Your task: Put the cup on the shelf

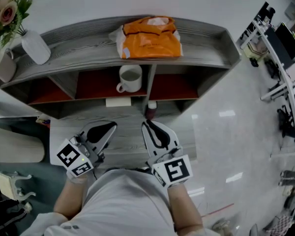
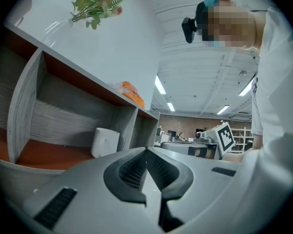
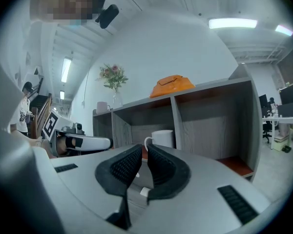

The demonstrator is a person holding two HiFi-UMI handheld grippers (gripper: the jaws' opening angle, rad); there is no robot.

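A white cup [image 1: 129, 78] with its handle to the left stands upright in the middle compartment of the grey shelf [image 1: 83, 50]. The same cup [image 2: 105, 142] shows in the left gripper view and also in the right gripper view [image 3: 161, 138], beyond the jaws. My left gripper [image 1: 102, 131] and right gripper [image 1: 155, 132] are held side by side over the low grey surface in front of the shelf, both apart from the cup. Each is shut with nothing between its jaws, seen at the left gripper [image 2: 146, 150] and right gripper [image 3: 143, 149].
An orange bag [image 1: 150, 37] lies on the shelf top. A white vase with flowers [image 1: 35, 47] and a second mug [image 1: 6, 67] stand at its left end. A white card [image 1: 118, 102] and a small dark bottle [image 1: 151, 108] sit below the cup's compartment. Desks stand at the right.
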